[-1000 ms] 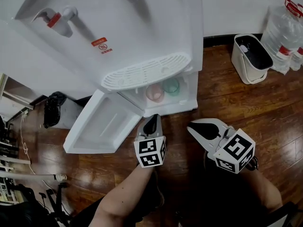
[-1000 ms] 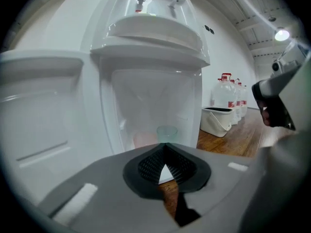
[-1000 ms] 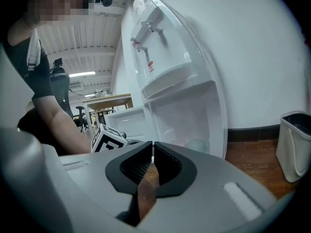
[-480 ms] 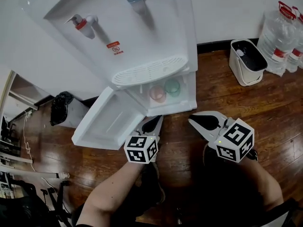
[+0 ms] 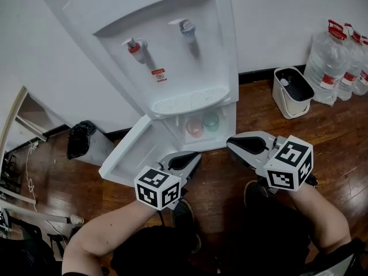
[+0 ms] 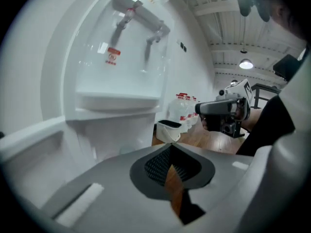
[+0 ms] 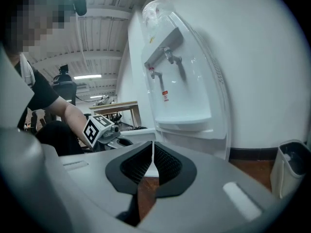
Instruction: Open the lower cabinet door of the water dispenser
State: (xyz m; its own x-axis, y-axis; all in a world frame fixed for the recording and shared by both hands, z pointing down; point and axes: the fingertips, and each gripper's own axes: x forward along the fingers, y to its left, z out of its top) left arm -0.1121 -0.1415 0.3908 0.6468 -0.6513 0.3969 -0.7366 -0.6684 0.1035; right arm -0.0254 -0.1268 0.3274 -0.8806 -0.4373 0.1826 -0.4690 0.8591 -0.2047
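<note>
The white water dispenser (image 5: 172,50) stands against the wall. Its lower cabinet door (image 5: 129,157) hangs swung out to the left, showing a pink cup (image 5: 194,128) and a green cup (image 5: 211,121) inside. My left gripper (image 5: 188,160) hovers in front of the door's free edge without touching it. Its jaws have just been opening and stand slightly open (image 6: 171,165) with nothing between them. My right gripper (image 5: 234,143) floats before the cabinet's right side; its pads (image 7: 165,161) meet at the tip and hold nothing. Each gripper view shows the other gripper: the right gripper (image 6: 214,108) and the left gripper (image 7: 119,141).
A white bin (image 5: 290,91) and several large water bottles (image 5: 328,62) stand on the wooden floor to the right. A black bag (image 5: 80,140) lies left of the dispenser, beside a table edge (image 5: 17,114). The person's feet are below the grippers.
Both grippers have risen and drawn back a little from the cabinet. The left gripper's jaws have parted. The head view has tilted up, so the taps now show. The door stays open.
</note>
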